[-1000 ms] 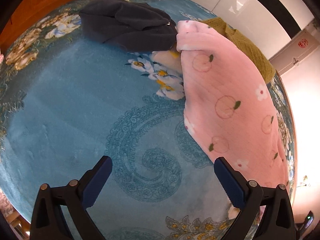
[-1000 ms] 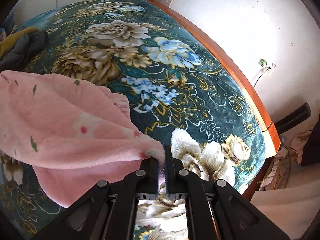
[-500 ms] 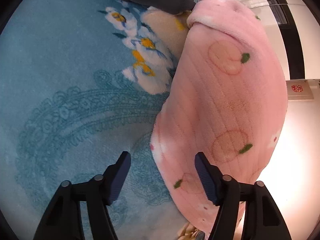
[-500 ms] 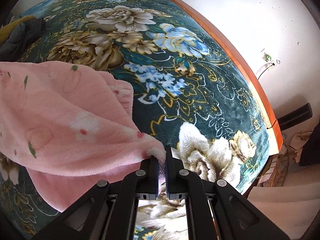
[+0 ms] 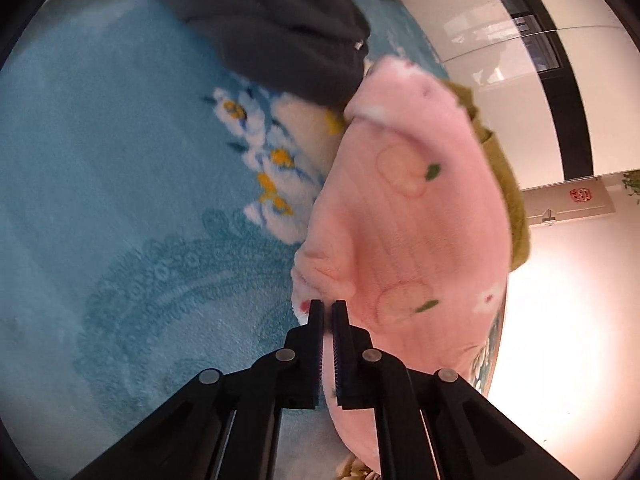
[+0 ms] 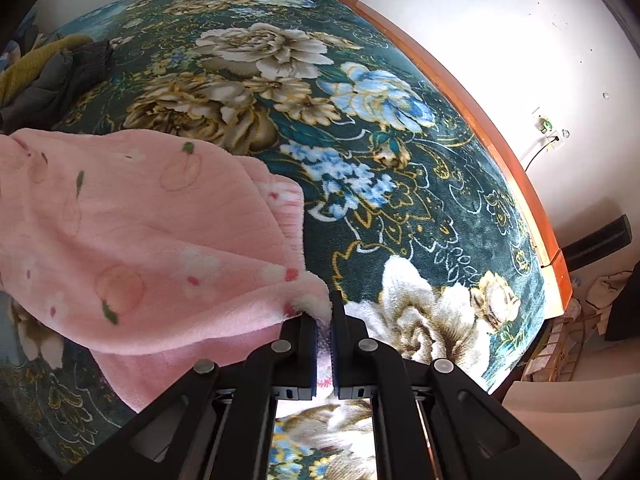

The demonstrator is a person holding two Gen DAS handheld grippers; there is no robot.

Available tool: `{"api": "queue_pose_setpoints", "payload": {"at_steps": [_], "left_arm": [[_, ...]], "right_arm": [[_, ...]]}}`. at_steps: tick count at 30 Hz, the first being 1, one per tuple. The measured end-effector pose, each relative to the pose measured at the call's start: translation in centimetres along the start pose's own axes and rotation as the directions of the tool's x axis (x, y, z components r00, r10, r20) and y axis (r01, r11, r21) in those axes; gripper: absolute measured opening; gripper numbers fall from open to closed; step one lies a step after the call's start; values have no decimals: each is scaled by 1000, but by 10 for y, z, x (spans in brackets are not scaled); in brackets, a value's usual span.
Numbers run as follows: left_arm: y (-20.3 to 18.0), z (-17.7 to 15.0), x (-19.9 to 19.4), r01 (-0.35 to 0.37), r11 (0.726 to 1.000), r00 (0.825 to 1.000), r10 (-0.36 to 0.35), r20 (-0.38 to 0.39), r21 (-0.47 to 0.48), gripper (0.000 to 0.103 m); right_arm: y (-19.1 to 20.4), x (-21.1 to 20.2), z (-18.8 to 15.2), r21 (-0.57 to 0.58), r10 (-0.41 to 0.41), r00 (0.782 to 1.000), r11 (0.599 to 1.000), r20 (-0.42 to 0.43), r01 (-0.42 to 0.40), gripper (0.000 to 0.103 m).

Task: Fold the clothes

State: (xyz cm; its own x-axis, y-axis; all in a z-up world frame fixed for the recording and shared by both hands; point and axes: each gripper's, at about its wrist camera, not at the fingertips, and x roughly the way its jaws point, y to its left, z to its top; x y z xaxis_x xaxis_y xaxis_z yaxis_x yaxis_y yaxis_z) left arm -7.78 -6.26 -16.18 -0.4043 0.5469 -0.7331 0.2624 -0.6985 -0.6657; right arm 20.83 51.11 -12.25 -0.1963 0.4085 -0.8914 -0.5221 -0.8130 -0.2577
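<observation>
Currently both tongs are clamped on the pink fleece garment (image 5: 408, 216). The left tongs (image 5: 328, 308) have just been closing and now pinch its near edge, where the fabric puckers between the pads. The right tongs (image 6: 331, 312) grip a fluffy corner of the same garment, with pink pile showing in the slot between the two fingers.

Reason for the hold: two separated pinch points along one edge let the cloth hang as a spread sheet between them, which is judged to be the preparation for bringing one part over another in a fold. The garment is partly raised; in the right wrist view it drapes away from the corner and its lower layer trails onto the bed (image 6: 400, 184).

Surface: a plush bedspread, pale blue with white and yellow flowers in the left wrist view, dark teal with large cream, gold and blue blooms in the right wrist view. A dark grey garment (image 5: 272, 28) lies beyond the pink one, and an olive knit (image 5: 508, 200) lies just behind it.

Room: an orange wooden bed frame (image 6: 472, 92) borders a white wall with a wall socket (image 6: 550, 130) and cable. The left wrist view shows pale panelling with a dark vertical strip.
</observation>
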Motion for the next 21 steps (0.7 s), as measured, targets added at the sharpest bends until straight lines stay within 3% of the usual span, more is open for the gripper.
{"api": "queue_pose_setpoints", "payload": {"at_steps": [4, 6, 8, 10, 13, 15, 18, 21], "left_arm": [[-7, 20, -88, -25, 997, 986, 11, 166, 79, 0], [-2, 17, -134, -48, 992, 955, 12, 295, 113, 0], [9, 25, -182, -48, 993, 927, 5, 374, 106, 0], [27, 30, -209, -70, 995, 920, 35, 390, 76, 0], [63, 23, -223, -91, 995, 939, 73, 335, 37, 0], [85, 19, -215, -54, 999, 959, 52, 277, -3, 0], [101, 12, -179, 18, 999, 985, -11, 172, -41, 0], [98, 2, -143, 55, 996, 995, -49, 86, -68, 1]], "right_arm": [[22, -27, 4, -28, 74, 995, 997, 74, -72, 5], [35, -44, 6, -47, 109, 987, 994, 121, -104, 5], [48, -60, 4, -78, 143, 977, 988, 158, -132, 5], [61, -71, 1, -115, 176, 968, 981, 181, -156, 5], [75, -70, -11, -142, 193, 966, 975, 170, -170, 5], [76, -66, -17, -132, 205, 967, 974, 152, -186, 5], [75, -62, -25, -127, 211, 968, 973, 138, -194, 5], [68, -61, -27, -121, 207, 969, 974, 136, -191, 5]]}}
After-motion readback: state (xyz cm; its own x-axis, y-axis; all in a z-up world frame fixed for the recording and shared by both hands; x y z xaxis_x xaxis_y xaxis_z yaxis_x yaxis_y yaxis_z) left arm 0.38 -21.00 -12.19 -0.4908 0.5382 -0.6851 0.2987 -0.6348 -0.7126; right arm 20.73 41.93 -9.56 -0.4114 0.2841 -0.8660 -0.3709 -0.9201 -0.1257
